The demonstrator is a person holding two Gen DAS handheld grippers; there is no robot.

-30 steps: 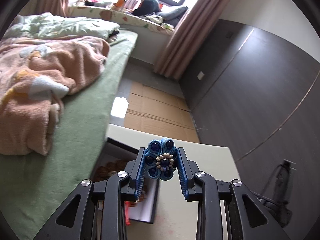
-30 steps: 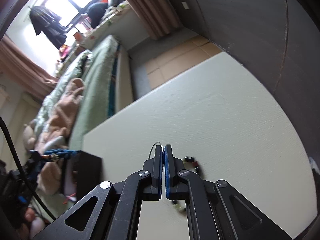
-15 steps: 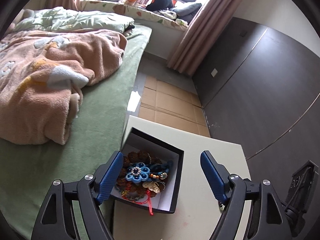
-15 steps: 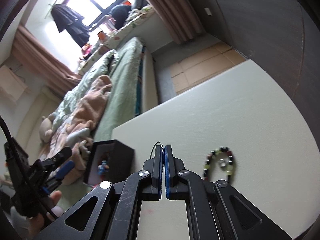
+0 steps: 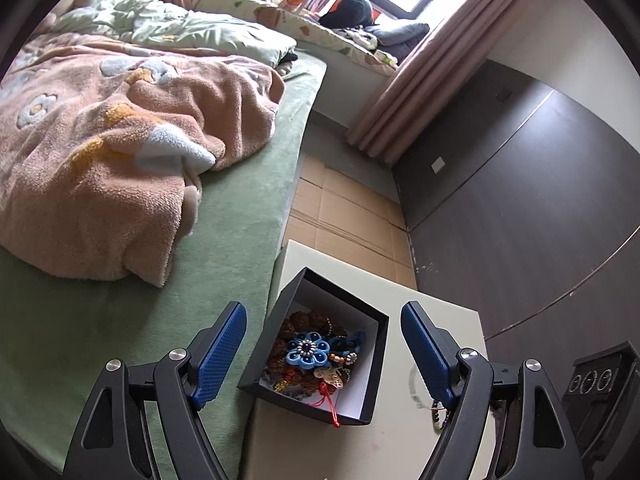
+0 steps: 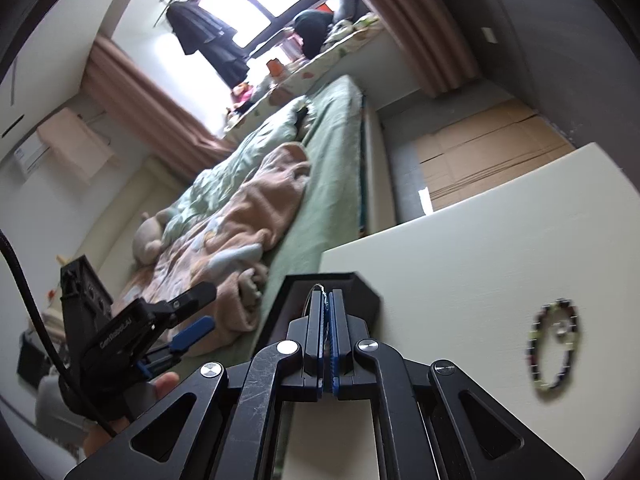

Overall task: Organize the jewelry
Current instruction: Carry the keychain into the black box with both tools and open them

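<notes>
- jewelry box (image 5: 374, 354): a black open box with a white lining, standing at the near left edge of the cream table (image 5: 440, 312), beside the green bed (image 5: 120, 320). in the left wrist view it sits between the two fingers and a little beyond them.
- left gripper (image 5: 322, 354): jaws spread wide and holding nothing, hanging above the box. a second ago it pinched the blue flower ornament; half a second ago it had let go, and it has since drawn back so the box looks smaller and lies more centred.
- right gripper (image 6: 327, 312): jaws pressed together on a thin wire-like piece (image 6: 316, 292) that pokes out at the tips; what it is cannot be told. the box's black wall (image 6: 360, 292) lies straight ahead of the tips and close, so this is probably the nearer hand for the next drop. a second ago the box was off to its left.
- beaded bracelet (image 6: 554, 350): flat on the table, well to the right of the right gripper, its oval running near to far. it has slid rightward in this view.
- blue flower ornament (image 5: 307, 349): lying on top of the pile inside the box.
</notes>
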